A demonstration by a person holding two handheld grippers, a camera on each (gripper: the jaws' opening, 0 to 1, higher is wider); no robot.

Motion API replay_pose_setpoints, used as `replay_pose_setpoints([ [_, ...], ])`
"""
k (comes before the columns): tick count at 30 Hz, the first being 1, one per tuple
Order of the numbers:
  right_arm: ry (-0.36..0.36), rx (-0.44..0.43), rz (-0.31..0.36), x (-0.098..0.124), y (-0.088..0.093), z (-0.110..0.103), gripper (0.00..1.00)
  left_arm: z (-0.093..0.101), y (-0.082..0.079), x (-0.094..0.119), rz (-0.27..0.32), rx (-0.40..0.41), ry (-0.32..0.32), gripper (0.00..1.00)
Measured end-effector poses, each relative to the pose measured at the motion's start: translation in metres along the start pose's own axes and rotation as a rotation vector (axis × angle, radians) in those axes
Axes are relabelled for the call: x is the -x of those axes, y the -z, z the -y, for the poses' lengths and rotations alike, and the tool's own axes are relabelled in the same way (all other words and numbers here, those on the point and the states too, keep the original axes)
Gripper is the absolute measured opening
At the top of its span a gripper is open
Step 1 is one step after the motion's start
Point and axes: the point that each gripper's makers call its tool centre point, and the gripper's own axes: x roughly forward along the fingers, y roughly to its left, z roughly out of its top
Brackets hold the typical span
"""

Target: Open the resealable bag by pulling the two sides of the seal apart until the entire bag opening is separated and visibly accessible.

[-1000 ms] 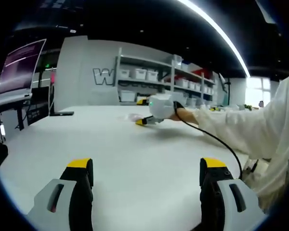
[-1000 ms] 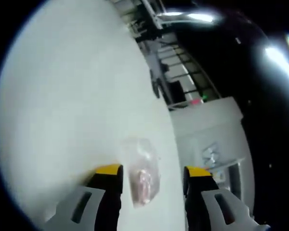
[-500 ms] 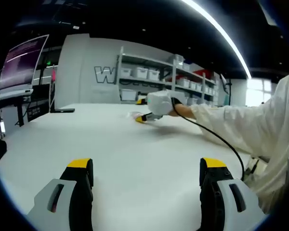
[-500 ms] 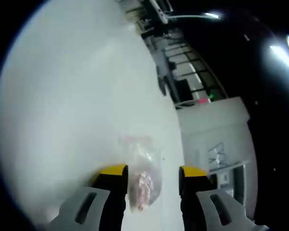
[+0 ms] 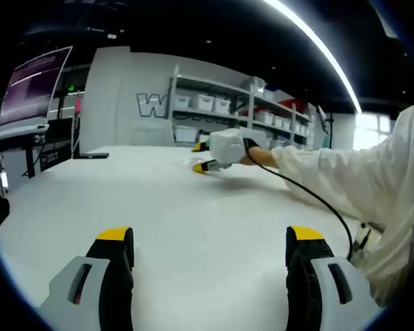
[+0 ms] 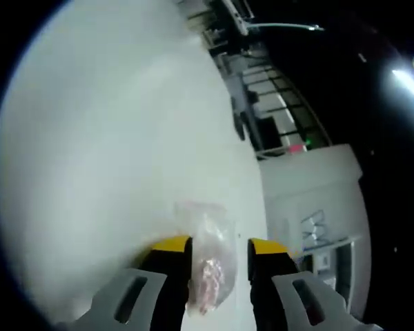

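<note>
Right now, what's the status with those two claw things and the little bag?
Left gripper open, low over the bare white table. Right gripper jaws either side of the clear bag, not yet clamped. Bag flat, seal looks shut. Nothing in the way.

Grey grippers, yellow-tipped black jaws; white sleeve [image 5: 345, 183], black cable [image 5: 310, 200]

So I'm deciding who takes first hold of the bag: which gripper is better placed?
Right. The right gripper has its jaws on either side of the bag; the left gripper hangs wide open far back over the table.
</note>
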Motion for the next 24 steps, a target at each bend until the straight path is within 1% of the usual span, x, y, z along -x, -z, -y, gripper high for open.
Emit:
replay_pose_setpoints([
  [5, -0.013, -0.006, 0.010, -0.002, -0.001, -0.002, 0.24, -0.002, 0.000, 0.001, 0.000, 0.003, -0.007, 0.90],
  [9, -0.040, -0.045, 0.018, -0.005, -0.002, -0.007, 0.13, -0.003, 0.000, 0.001, 0.000, 0.004, -0.006, 0.90],
  [11, -0.044, -0.049, 0.016, -0.007, -0.001, -0.008, 0.10, -0.004, 0.000, 0.001, -0.001, 0.004, -0.007, 0.90],
  [19, -0.050, -0.076, 0.001, -0.009, -0.001, -0.008, 0.09, -0.005, 0.000, 0.002, 0.000, 0.006, -0.011, 0.90],
  [24, -0.068, -0.096, 0.006, -0.009, -0.001, -0.012, 0.02, -0.004, 0.000, 0.002, 0.000, 0.004, -0.008, 0.90],
])
